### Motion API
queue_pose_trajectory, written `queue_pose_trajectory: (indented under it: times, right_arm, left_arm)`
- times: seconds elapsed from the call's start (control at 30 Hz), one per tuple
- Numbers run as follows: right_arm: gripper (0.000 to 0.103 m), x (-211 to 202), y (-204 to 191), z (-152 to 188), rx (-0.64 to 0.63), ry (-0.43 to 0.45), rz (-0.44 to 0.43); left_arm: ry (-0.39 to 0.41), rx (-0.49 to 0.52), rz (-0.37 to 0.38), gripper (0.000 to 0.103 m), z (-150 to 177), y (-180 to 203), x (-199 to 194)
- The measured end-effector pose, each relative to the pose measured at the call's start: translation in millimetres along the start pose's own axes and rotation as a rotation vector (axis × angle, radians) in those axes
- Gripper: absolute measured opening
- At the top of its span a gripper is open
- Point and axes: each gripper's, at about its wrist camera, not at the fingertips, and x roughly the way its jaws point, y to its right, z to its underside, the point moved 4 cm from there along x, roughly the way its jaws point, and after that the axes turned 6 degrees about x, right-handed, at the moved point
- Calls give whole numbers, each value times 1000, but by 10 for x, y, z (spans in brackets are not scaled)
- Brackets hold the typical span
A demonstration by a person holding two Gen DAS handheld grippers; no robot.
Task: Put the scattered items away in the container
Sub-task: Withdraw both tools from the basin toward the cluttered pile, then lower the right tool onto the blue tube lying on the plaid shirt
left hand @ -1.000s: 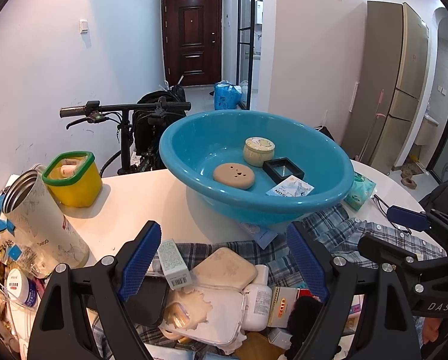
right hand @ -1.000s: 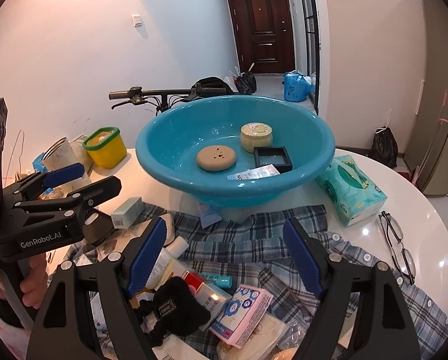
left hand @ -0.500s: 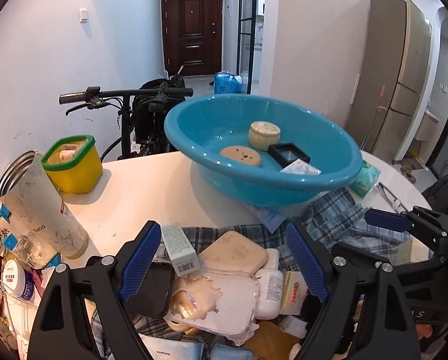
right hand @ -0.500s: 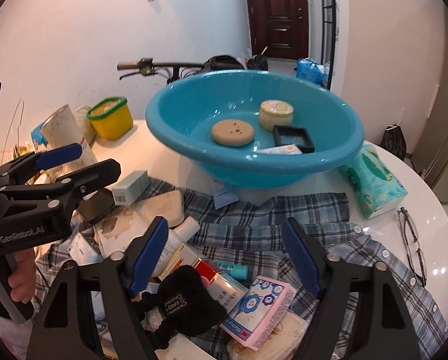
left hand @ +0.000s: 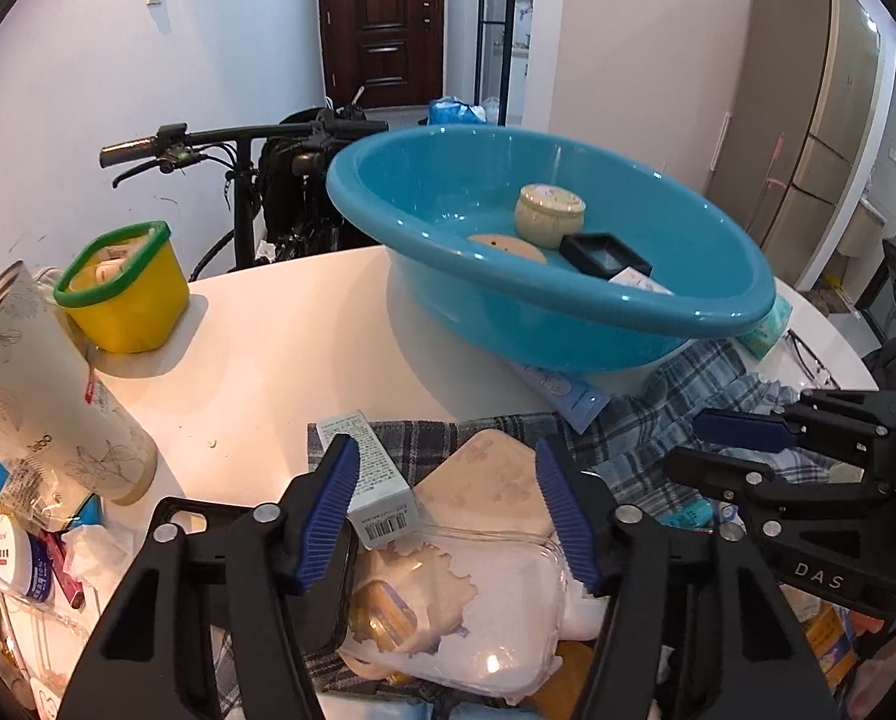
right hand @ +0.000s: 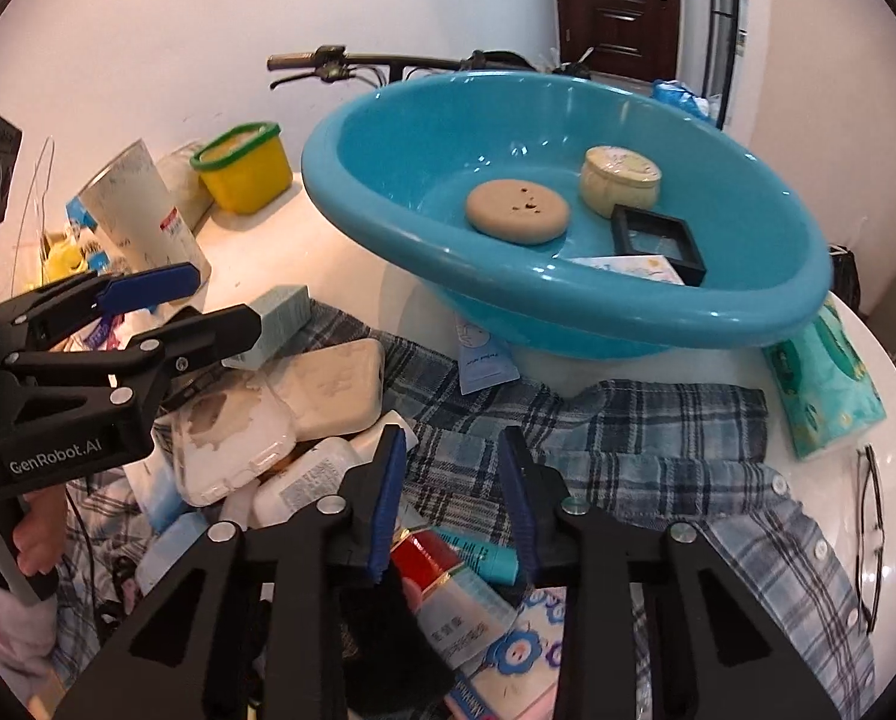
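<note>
Left gripper (left hand: 448, 504) gaping over a small carton (left hand: 367, 480) and beige case (left hand: 490, 480), right gripper (right hand: 451, 492) part-open above tubes (right hand: 478, 555), blue basin (right hand: 568, 294) sitting beyond, plaid shirt (right hand: 628, 438) lying between.

The round tan puck (left hand: 511, 247) in the basin (left hand: 568, 324) is half hidden behind the near rim from the left wrist cam. The blue tube (right hand: 483, 360) runs under the basin, so its top is out of sight. The print on the small white box (left hand: 367, 483) is too tiny to read. The left claw (left hand: 448, 498) covers part of the clear plastic case (left hand: 478, 618), and the glasses (right hand: 871, 531) are squashed at the frame edge.
</note>
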Motion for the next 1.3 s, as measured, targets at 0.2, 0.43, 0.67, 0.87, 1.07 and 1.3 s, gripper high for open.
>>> queue_pose_trajectory:
  times: [0.2, 0.43, 0.67, 0.87, 1.07, 1.3]
  right_arm:
    - [29, 189, -36, -58, -78, -13, 5]
    - [29, 401, -23, -129, -115, -34, 2]
    - [29, 572, 8, -131, -103, -58, 28]
    - [50, 632, 16, -181, -97, -70, 69]
    - [53, 693, 7, -234, -82, -84, 101]
    - [53, 760, 38, -292, -72, -100, 131]
  left_arm:
    - [-18, 21, -2, 63, -37, 2, 145]
    - [-13, 22, 10, 63, -91, -46, 236]
    - [-39, 26, 12, 63, -64, -71, 383]
    - [-36, 24, 19, 63, -79, -73, 407]
    - [-29, 18, 23, 63, -106, -95, 405]
    - [-33, 10, 30, 63, -110, -128, 429]
